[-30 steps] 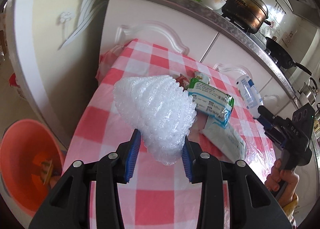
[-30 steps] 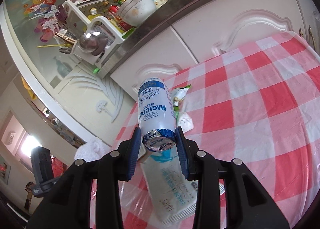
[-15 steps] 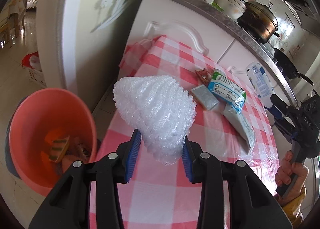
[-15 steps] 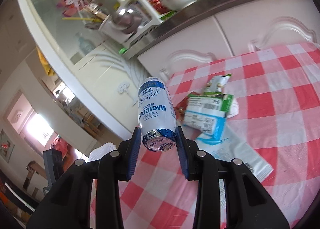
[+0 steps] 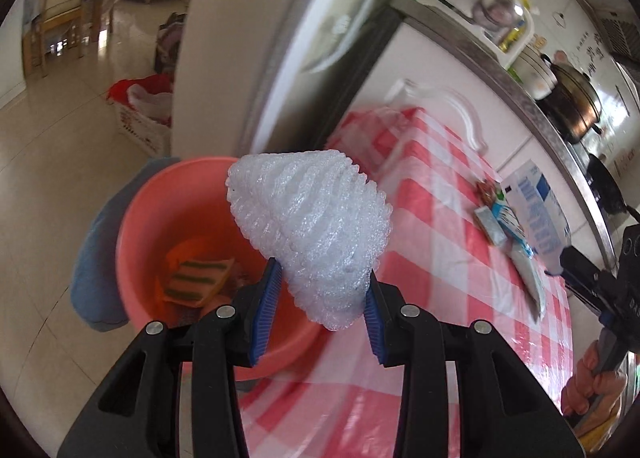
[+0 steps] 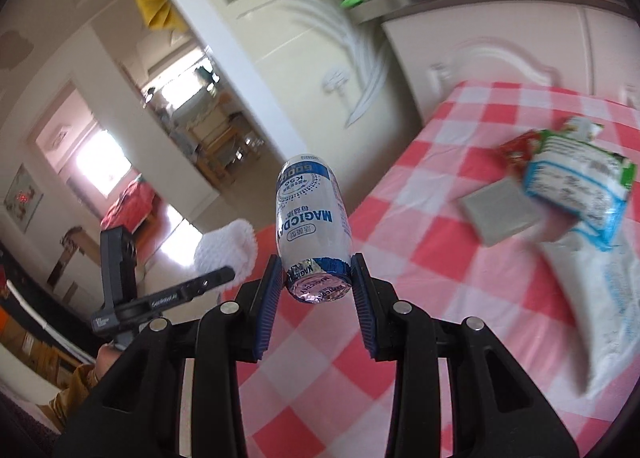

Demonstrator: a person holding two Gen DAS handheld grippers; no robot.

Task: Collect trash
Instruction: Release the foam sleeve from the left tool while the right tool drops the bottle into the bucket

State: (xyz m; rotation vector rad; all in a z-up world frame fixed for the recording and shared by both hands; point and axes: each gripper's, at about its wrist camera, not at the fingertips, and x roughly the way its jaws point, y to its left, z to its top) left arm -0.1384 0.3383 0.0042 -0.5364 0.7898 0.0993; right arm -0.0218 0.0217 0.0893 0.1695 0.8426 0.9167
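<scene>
Both hands had swung off the red-and-white checked tablecloth [image 6: 424, 270] toward the salmon-pink plastic basin [image 5: 160, 210] on the floor. Left gripper [image 5: 318, 290] clenched the white foam fruit net [image 5: 316, 226] above its rim; right gripper [image 6: 316, 290] clamped the small blue-and-white drink bottle [image 6: 310, 226] over the table edge.
</scene>
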